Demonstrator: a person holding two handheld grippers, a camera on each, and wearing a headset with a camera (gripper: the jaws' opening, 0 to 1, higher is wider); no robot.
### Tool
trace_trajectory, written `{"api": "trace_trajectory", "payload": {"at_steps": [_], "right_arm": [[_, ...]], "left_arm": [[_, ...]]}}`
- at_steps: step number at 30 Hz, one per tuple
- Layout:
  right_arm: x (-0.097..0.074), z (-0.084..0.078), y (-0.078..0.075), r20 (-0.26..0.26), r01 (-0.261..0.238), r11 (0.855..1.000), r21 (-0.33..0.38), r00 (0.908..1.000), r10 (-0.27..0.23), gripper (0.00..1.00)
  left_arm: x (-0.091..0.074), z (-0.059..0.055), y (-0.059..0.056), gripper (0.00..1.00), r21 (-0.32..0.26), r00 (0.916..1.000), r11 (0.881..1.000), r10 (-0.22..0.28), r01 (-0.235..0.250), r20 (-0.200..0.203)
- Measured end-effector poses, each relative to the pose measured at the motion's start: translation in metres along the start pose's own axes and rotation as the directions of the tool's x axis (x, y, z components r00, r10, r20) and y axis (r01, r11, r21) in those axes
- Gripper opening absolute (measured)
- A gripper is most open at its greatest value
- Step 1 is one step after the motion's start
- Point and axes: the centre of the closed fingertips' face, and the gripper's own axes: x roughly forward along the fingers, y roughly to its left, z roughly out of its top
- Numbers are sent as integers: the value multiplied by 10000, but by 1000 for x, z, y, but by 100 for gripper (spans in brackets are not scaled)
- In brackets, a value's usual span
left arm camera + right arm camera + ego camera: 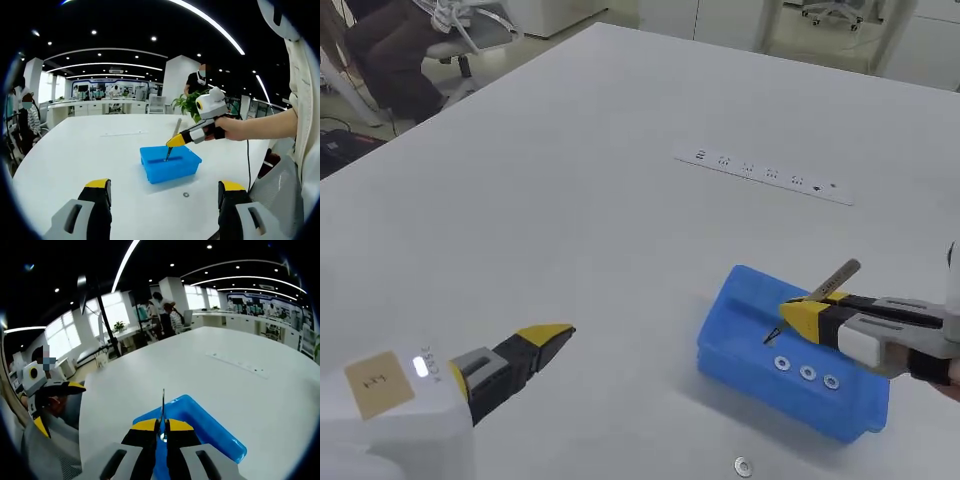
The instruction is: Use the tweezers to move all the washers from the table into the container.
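A blue container (760,300) sits at the near right of the white table with three washers (807,372) in it. One washer (743,465) lies on the table just in front of it, also visible as a washer (186,194). My right gripper (795,315) is shut on the tweezers (835,275), whose tip points down inside the container (172,167). I cannot tell whether the tip holds anything. From its own camera, the right gripper (162,427) clamps the tweezers (163,402) over the container (215,432). My left gripper (162,200) stands open and empty, left of the container (555,338).
A white power strip (760,172) lies on the table beyond the container. Office chairs (460,40) and a seated person stand past the table's far left edge. Open tabletop stretches to the left and behind the container.
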Motion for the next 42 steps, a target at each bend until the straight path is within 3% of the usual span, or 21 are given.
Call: {"api": "trace_trajectory", "payload": {"at_steps": [24,29,30,31,42], "right_arm": [[27,-27,-24,-1095,618,9980,97,9922,-604,3],[28,-30,-23,-1133,539,9985,73,9922,-527,3],[29,-28,-22,-961,461,9989,-43,9943,-463,3],[28,-31,-21,-1125,405,9991,-88,9928,-413,3],[29,-30,-16,-1055,157,9964,-831,9941,-245,4]], "left_arm": [[1,0,1,90,-32,10000,10000,26,-26,12],[1,0,2,90,-44,10000,10000,18,-18,26],[1,0,1,90,-51,10000,10000,15,-15,15],[1,0,2,90,-35,10000,10000,23,-23,12],[1,-1,2,90,-23,10000,10000,44,-44,27]]}}
